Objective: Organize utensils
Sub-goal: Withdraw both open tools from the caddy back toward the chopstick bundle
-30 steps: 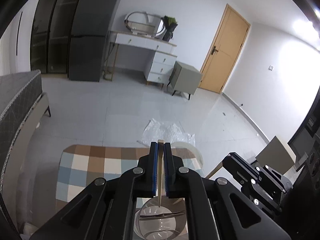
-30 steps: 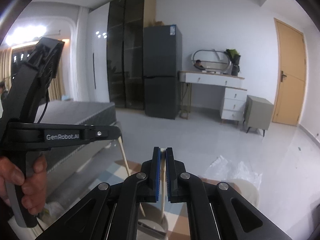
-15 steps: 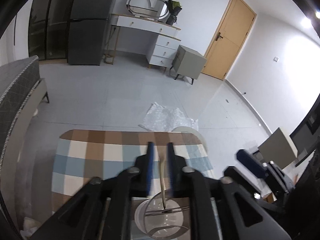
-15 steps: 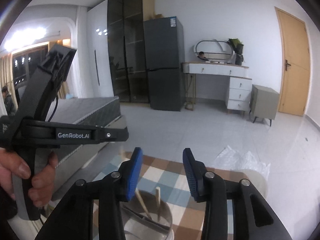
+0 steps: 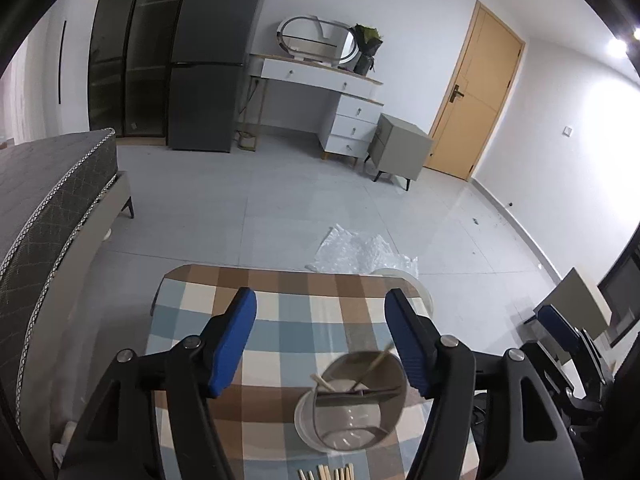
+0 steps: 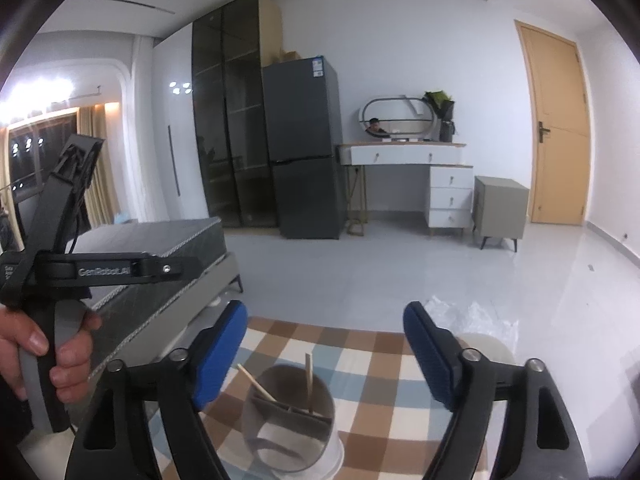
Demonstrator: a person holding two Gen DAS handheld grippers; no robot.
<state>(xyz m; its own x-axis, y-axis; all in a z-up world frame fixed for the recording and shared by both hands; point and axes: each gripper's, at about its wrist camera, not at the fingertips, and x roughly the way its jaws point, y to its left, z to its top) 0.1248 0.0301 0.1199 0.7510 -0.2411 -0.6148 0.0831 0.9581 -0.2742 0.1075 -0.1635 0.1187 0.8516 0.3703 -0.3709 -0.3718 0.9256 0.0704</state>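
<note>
Bedroom-type space: grey tiled floor, dark fridge (image 6: 306, 148) by a smoked-glass cabinet, white dresser w/ oval mirror, wooden door (image 6: 558, 128), grey mattress (image 5: 40, 200) off to the side. Work surface = small table under a brown/blue/cream checked tablecloth (image 5: 280, 320), rounded far edge, crinkled clear plastic sheet (image 5: 360, 250) on the floor just beyond it. On the cloth sits the grey cylindrical utensil holder w/ inner divider (image 6: 290, 412); two pale wooden chopsticks (image 6: 309, 380) stand in it, one near upright, one leaning. More wooden sticks (image 5: 328, 472) lie in a row on the cloth at the near edge in the left wrist view. Left gripper (image 5: 320, 340) and right gripper (image 6: 324, 350): jaws of both have just been opening, now spread wide, nothing between the blue pads, both above the holder. Risks as I judge them: a low finger could clip a leaning stick or the rim while I pull away and tip the holder, which looks light; cloth may slide if snagged; both grippers crowd the same spot, so they could knock together.
</note>
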